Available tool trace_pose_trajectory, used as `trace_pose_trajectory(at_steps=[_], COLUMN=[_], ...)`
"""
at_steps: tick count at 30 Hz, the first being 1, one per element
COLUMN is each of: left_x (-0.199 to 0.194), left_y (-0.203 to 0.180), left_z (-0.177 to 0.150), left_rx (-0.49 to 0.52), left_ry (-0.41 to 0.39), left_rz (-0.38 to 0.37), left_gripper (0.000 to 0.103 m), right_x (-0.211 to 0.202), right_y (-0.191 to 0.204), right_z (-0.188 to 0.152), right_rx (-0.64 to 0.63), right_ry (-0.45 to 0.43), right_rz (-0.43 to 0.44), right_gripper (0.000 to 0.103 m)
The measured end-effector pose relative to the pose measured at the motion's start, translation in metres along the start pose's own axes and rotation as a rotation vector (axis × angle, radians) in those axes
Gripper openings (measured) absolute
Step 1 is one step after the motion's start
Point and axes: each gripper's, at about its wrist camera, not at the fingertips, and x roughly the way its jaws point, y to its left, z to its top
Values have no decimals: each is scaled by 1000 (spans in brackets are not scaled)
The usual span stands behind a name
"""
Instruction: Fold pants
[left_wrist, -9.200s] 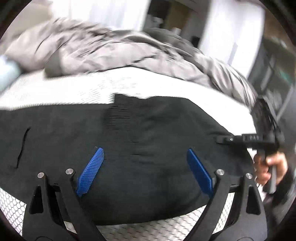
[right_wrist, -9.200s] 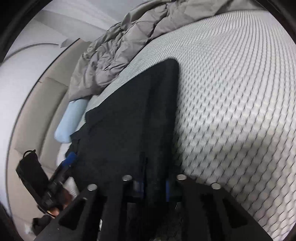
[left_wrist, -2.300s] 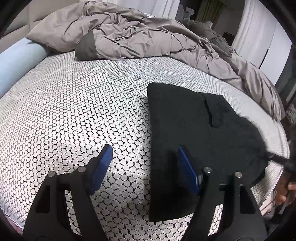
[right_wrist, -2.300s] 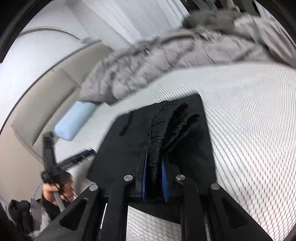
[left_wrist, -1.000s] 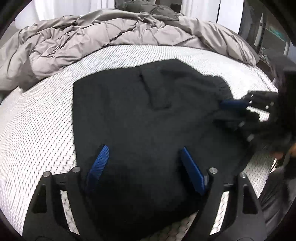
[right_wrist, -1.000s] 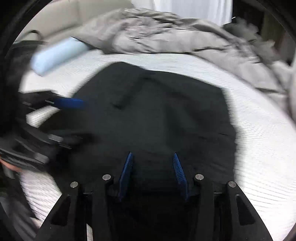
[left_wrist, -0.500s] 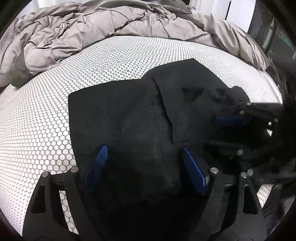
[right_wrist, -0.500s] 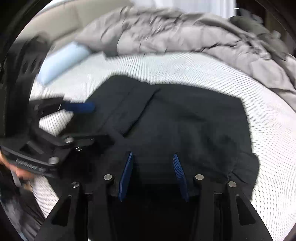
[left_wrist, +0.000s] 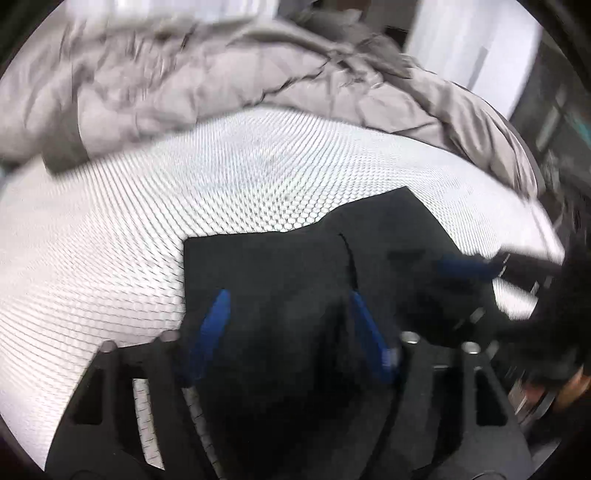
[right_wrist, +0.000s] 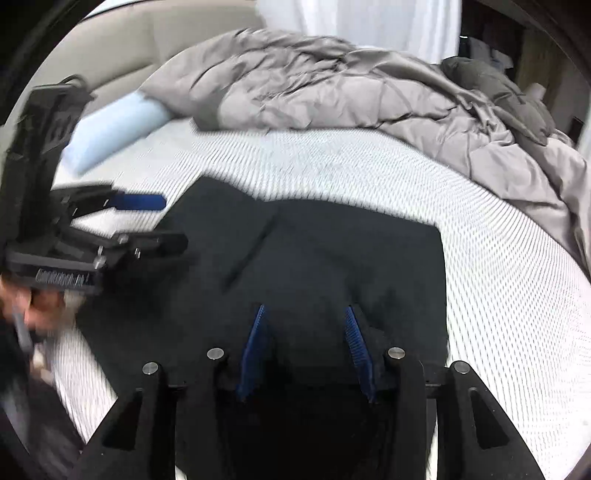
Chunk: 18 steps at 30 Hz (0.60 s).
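We see the black pants (left_wrist: 295, 266) lying folded on the white honeycomb mattress (left_wrist: 184, 192), near its front edge; in the right wrist view the pants (right_wrist: 332, 258) fill the middle, with a straight far edge and a slit-like seam running diagonally across the top layer; the left gripper (left_wrist: 291, 328) sits over the near left corner of the pants, its blue pads (left_wrist: 212, 325) spread on either side of dark cloth; its jaws are closing, cloth lies between them, and the pads do not press on it yet, so it is released; the right gripper (right_wrist: 304, 347) hangs over the near edge of the pants with its blue pads (right_wrist: 255, 339) partly apart; dark cloth lies below and between them, but we cannot tell whether the pads actually pinch a fold, since everything there is black; each gripper shows in the other's view: the right one at the right side of the left view, blurred, and the left one at the left of the right view, held by a hand (right_wrist: 33, 306); a crumpled grey duvet (right_wrist: 351, 88) lies across the far side of the bed; a pale blue pillow (right_wrist: 114, 125) lies at the far left by a beige headboard (right_wrist: 147, 40).
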Motion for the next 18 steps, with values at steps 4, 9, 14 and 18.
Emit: trace_pose_trajectory(at_steps=[4, 9, 14, 18], left_x=[22, 15, -6, 7], left_y=[3, 13, 16, 20], left_z=[-1, -12, -8, 5], left_rx=[51, 43, 1, -57], left_ry=[32, 8, -51, -47], left_rz=[61, 69, 62, 48], left_gripper=[53, 55, 49, 48], right_x=[51, 38, 21, 19], right_y=[15, -20, -29, -4], right_z=[6, -8, -6, 13], right_rx=[-23, 15, 89, 83], right_ry=[121, 141, 100, 9], right_rz=[-35, -135, -86, -42], right_gripper=[45, 43, 39, 40])
